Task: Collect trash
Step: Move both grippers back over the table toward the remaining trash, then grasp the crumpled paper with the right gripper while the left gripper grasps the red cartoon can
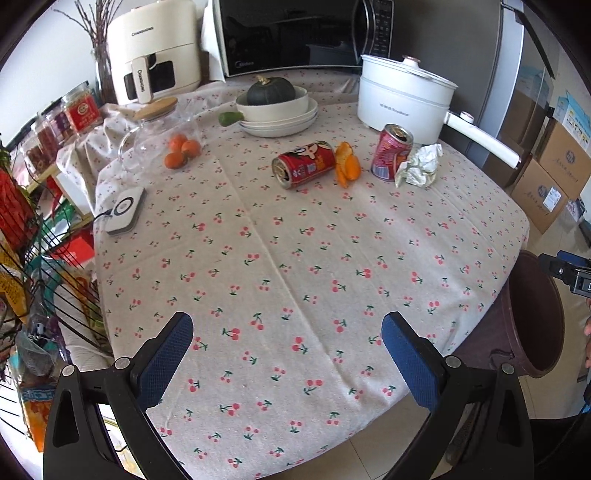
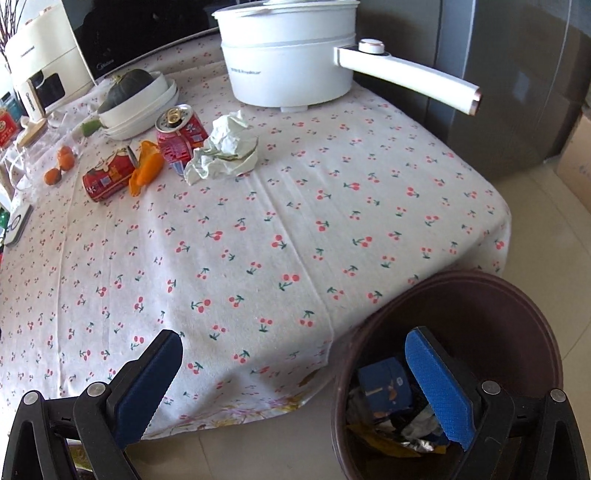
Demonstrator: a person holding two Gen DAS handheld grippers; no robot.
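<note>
On the cherry-print tablecloth (image 1: 295,258) far from both grippers lie a tipped red can (image 1: 303,163), orange peel (image 1: 347,164), an upright red can (image 1: 392,152) and crumpled white paper (image 1: 421,166). The same tipped can (image 2: 109,173), peel (image 2: 146,168), upright can (image 2: 181,136) and paper (image 2: 225,149) show in the right wrist view. My left gripper (image 1: 287,328) hangs open and empty over the table's near part. My right gripper (image 2: 293,350) is open and empty at the table's front edge, its right finger over the brown trash bin (image 2: 517,314), which holds wrappers and a blue box.
At the back stand a white electric pot (image 1: 402,99) with a long handle, stacked bowls holding a dark squash (image 1: 275,107), a microwave (image 1: 295,33), an air fryer (image 1: 155,48), a glass jar (image 1: 159,136) and tangerines (image 1: 181,149). A white pad (image 1: 125,210) lies left. Cardboard boxes (image 1: 550,173) sit right.
</note>
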